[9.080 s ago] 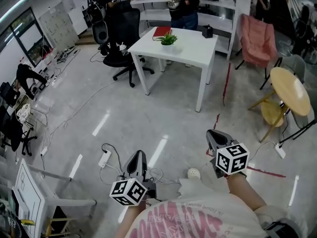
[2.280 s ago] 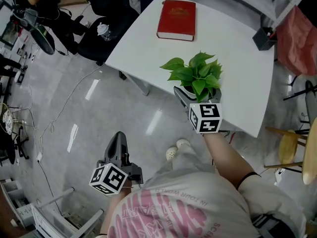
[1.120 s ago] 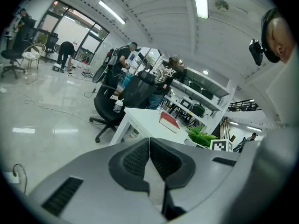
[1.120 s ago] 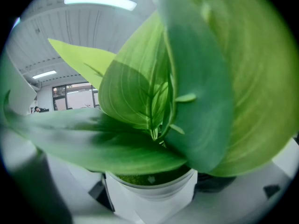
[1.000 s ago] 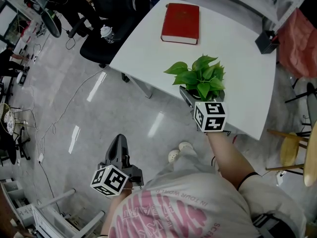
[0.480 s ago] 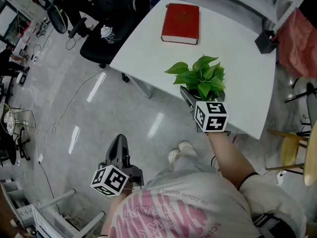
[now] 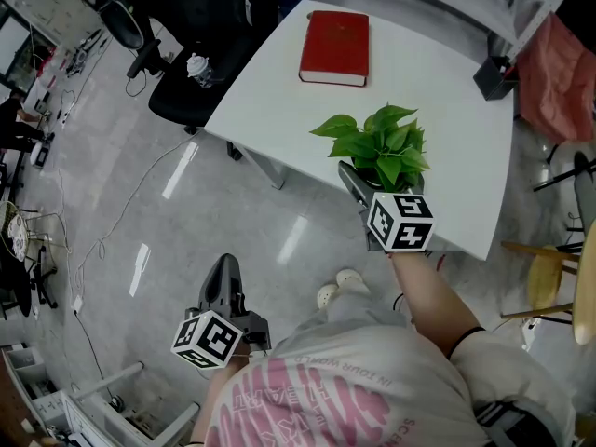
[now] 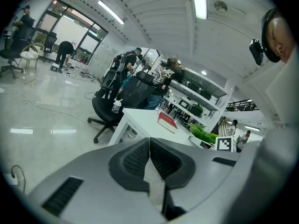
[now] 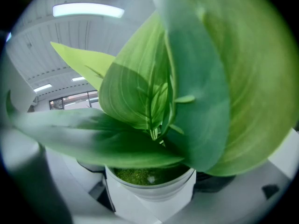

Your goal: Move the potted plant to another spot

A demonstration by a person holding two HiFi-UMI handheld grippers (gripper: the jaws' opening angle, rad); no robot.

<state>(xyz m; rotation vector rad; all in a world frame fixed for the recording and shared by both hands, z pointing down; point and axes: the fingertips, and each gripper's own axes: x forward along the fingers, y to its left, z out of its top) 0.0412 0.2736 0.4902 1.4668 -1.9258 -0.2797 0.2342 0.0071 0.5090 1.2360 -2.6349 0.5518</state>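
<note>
The potted plant (image 7: pixel 377 147) is held at the near edge of the white bench (image 7: pixel 447 101), its white pot (image 9: pixel 149 190) clamped between the fingers of the right gripper (image 7: pixel 363 189). The left gripper (image 8: pixel 149 141) is held low above the floor (image 7: pixel 233 203), its fingers pressed together with nothing between them.
</note>
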